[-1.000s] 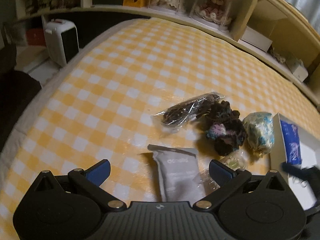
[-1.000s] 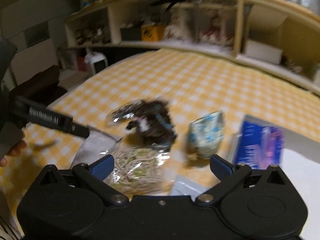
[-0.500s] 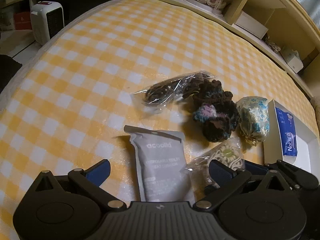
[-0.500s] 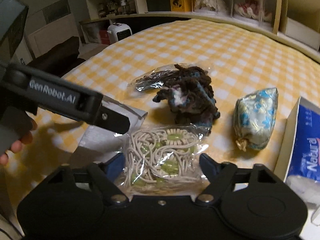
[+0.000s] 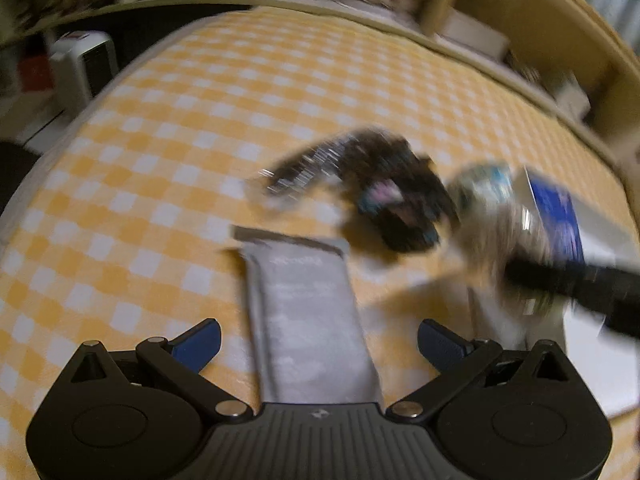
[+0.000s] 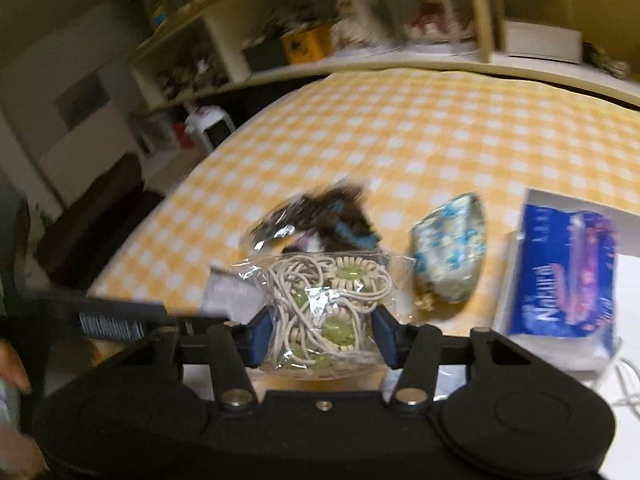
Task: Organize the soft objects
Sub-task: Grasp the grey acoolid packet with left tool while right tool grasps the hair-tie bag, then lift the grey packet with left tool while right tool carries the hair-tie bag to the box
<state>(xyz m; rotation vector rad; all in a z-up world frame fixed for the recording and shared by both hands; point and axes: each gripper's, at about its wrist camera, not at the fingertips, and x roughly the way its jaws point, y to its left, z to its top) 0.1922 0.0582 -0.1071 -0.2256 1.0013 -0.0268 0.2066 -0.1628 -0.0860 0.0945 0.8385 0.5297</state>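
My right gripper (image 6: 322,332) is shut on a clear bag of beige cords and green beads (image 6: 326,304) and holds it off the checked cloth; it shows blurred in the left wrist view (image 5: 508,236). My left gripper (image 5: 318,340) is open over a grey flat pouch (image 5: 304,300). Beyond lie a dark crochet bundle (image 5: 400,204), a clear bag of dark items (image 5: 308,172) and a blue-flowered pouch (image 6: 452,248). A blue tissue pack (image 6: 560,276) lies in a white box (image 6: 560,200) at the right.
The yellow checked cloth (image 5: 200,120) covers the surface. Shelves with dolls and boxes (image 6: 420,20) run along the back. A white heater (image 5: 82,68) stands on the floor at the left. The left gripper's arm (image 6: 112,320) reaches in at the right wrist view's left.
My right gripper has closed on the bag of cords and beads and lifted it toward the white box. My left gripper has moved along the grey pouch, still open.
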